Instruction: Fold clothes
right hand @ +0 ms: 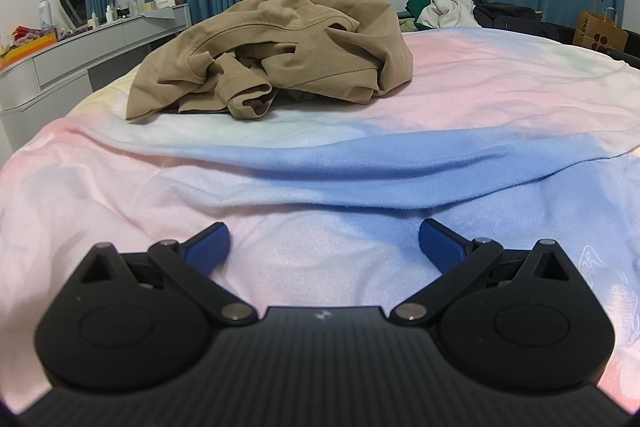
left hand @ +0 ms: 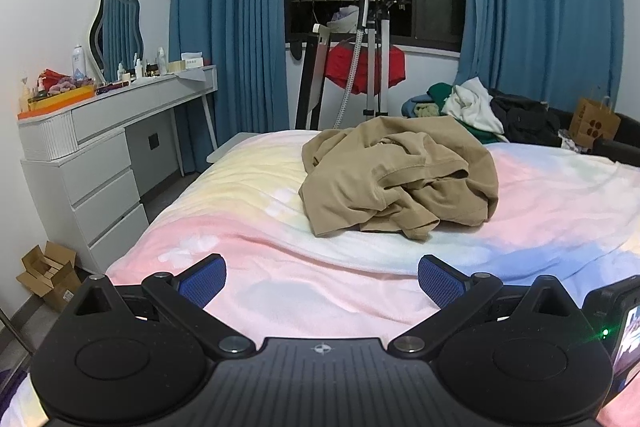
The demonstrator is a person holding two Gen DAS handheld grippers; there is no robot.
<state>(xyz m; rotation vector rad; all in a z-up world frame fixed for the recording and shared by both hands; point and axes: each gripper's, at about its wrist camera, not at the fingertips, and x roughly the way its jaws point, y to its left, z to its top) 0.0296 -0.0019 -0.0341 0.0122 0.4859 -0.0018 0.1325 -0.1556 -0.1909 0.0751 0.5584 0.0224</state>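
**Both claws wide over the bed, tan garment crumpled ahead**

My left claw [left hand: 322, 279] stands wide, blue pads spread with nothing between them, low over the blanket. My right claw [right hand: 324, 245] is the same: fingers far apart, empty, hovering just above the fleece. Neither touches cloth.

Ahead of both lies the tan garment [left hand: 400, 179], bunched in a loose heap on the bed, well apart from the claws. It is not folded as it lies; hems and a cuff-like opening [right hand: 252, 101] spill toward me at the near edge. I judge it light, soft and limp, a cotton-like weave that will sag and drag rather than hold shape, and not slippery. I reckon the near hem or that rolled opening offers the cleanest bite, since thick seams give the pads something to pinch. Which part is collar, sleeve or body I cannot tell from this heap.

The blanket [right hand: 360, 155] under it is plush, in pink, blue, white and pale yellow, with ridges and wrinkles that may catch a claw tip or get pinched along with the garment. The bed gives a broad, soft working surface.

Beyond, a pile of other clothes [left hand: 476, 107] sits at the far side, beside a brown paper bag [left hand: 594, 123]. A grey counter [left hand: 120, 103] with a wavy mirror and bottles stands at the left, blue curtains [left hand: 228, 15] frame a dark window, and a garment steamer stand [left hand: 370, 55] rises behind the bed.
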